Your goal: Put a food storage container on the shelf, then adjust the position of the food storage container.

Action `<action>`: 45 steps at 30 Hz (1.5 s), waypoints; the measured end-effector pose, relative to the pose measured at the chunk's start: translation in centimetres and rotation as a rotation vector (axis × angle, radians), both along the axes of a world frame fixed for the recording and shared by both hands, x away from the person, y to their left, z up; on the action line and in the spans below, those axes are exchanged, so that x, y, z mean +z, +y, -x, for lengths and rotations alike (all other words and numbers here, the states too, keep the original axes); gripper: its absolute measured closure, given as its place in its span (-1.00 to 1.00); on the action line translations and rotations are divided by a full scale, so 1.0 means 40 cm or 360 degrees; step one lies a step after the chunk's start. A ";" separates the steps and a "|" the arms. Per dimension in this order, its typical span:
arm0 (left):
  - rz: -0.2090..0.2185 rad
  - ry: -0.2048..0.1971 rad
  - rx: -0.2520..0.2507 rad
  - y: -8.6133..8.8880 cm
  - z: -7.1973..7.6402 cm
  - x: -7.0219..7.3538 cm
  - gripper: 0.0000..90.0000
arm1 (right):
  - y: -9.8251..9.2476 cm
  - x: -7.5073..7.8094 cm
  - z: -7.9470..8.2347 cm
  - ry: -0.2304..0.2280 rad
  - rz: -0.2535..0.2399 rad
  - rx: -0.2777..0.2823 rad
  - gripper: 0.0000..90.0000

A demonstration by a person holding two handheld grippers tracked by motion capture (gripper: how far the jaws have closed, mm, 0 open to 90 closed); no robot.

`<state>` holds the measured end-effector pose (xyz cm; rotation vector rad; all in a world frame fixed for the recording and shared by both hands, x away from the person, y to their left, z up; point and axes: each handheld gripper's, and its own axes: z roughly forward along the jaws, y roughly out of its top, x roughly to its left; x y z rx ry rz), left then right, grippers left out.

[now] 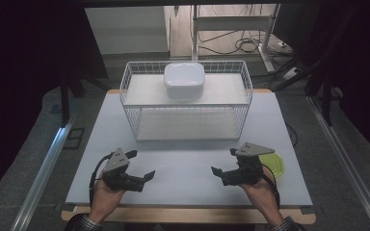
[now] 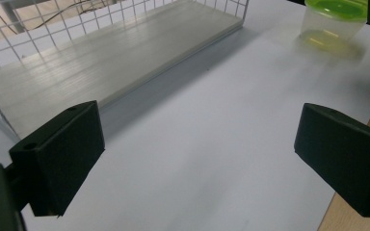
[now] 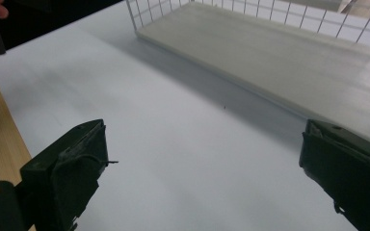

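Observation:
Two hand-held grippers hover over the white table (image 1: 183, 168) near its front edge. My left gripper (image 1: 141, 164) stands open with nothing between its jaws, which point right and toward the rack. My right gripper (image 1: 224, 160) is open too and holds nothing, with its jaws pointing left. In the left gripper view the wide-apart jaws of the left gripper (image 2: 197, 159) frame bare table. The right gripper (image 3: 202, 178) shows the same in the right gripper view. A clear container with a lime-green lid (image 1: 275, 163) sits just right of my right gripper. The container (image 2: 335, 21) is also in the left gripper view.
A white wire rack (image 1: 187, 103) with two shelves stands at the middle back of the table. A white square lidded box (image 1: 184, 80) rests on its top shelf. The lower shelf (image 2: 111, 57) (image 3: 270, 53) is bare. Dark floor and metal rails flank the table.

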<state>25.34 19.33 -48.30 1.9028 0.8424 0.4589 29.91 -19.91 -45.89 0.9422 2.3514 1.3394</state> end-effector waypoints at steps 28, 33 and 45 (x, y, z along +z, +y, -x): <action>-0.0119 0.0012 -0.0016 -0.020 0.029 -0.060 -0.94 | -0.044 -0.060 0.007 0.0095 0.0152 -0.0177 -0.96; -0.0116 0.0021 -0.0013 -0.019 0.026 -0.063 -0.94 | -0.088 -0.042 -0.005 0.0108 0.0126 -0.0282 -0.53; -0.0113 0.0034 -0.0010 -0.017 0.023 -0.066 -0.94 | -0.187 0.008 -0.011 0.0027 0.0097 -0.0432 0.52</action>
